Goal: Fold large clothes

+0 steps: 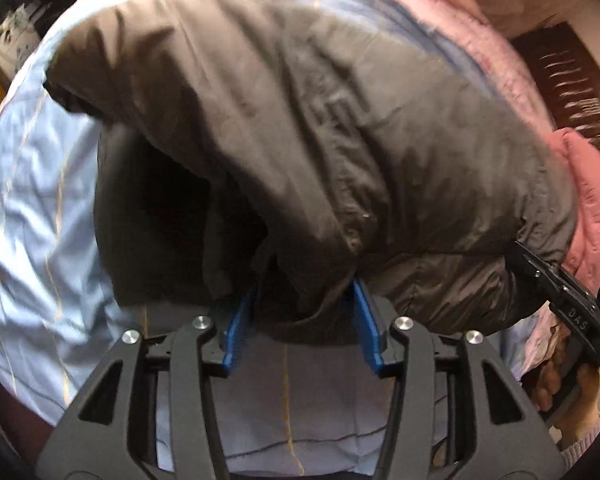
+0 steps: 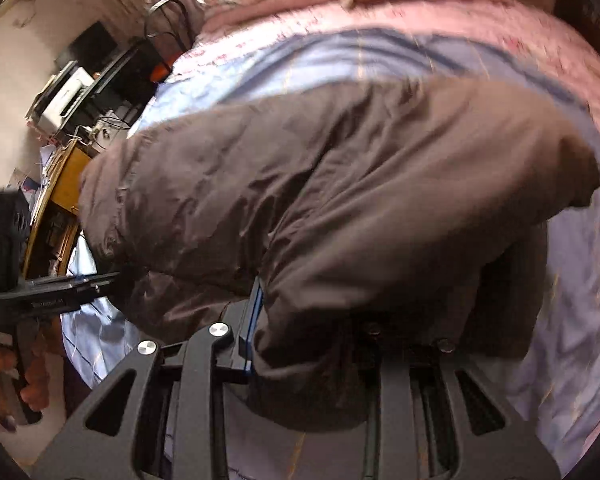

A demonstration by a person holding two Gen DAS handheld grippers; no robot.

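A dark brown puffy jacket [image 1: 300,132] hangs folded over above a light blue striped bed sheet [image 1: 32,200]. A bunch of its hem fills the gap between the blue pads [image 1: 236,320] of my left gripper [image 1: 302,308], touching both, so it is shut on the jacket. In the right wrist view the jacket [image 2: 340,184] drapes over my right gripper [image 2: 312,320]. Only that gripper's left blue pad [image 2: 252,320] shows, pressed against the fabric, and the other finger is hidden. The right gripper's body [image 1: 560,292] grips the jacket's edge in the left view.
A pink quilt [image 2: 380,12] lies bunched along the far side of the bed. A cluttered desk with a printer [image 2: 64,100] stands to the left, and a dark carved headboard [image 1: 572,80] to the right. A hand [image 2: 4,376] holds the left gripper's handle.
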